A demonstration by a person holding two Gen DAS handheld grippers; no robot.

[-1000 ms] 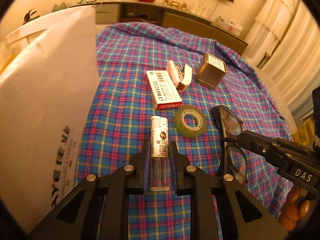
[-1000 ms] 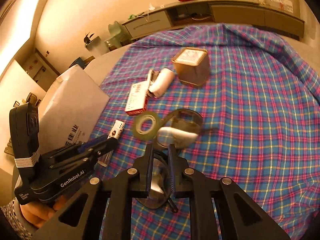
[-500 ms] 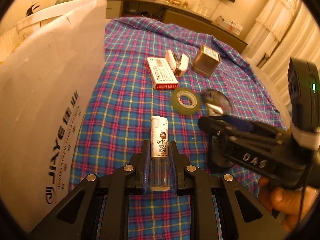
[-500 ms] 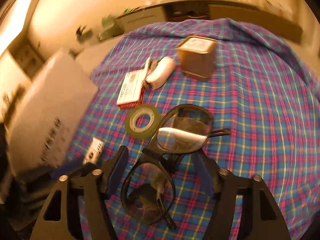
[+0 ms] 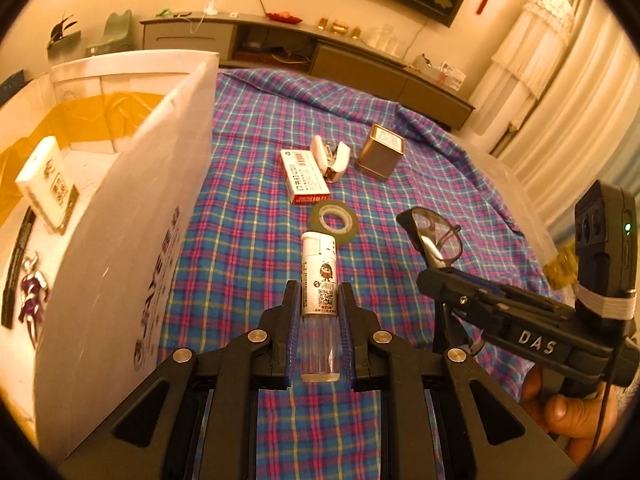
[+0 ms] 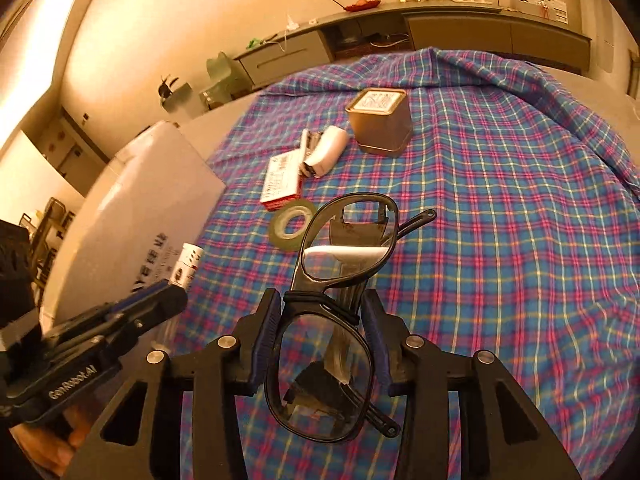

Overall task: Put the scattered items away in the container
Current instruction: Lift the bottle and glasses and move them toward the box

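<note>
My left gripper is shut on a lighter with a white cap and a clear body, held above the plaid cloth next to the white cardboard box. In the right wrist view my right gripper has black-framed glasses between its pads. Its jaws are closing, and the pads touch both sides of the near lens rim. The far lens sticks out ahead, tilted up. The left wrist view shows the glasses raised at the right gripper's tip. The lighter shows at left in the right wrist view.
On the cloth lie a green tape roll, a red and white carton, a white stapler and a square tin. Inside the box are a white pack and a purple trinket. A hand holds the right gripper.
The right jaws went from shut to wide and now sit around the glasses' near lens. The left gripper has carried the lighter up beside the box, whose inside now shows.
</note>
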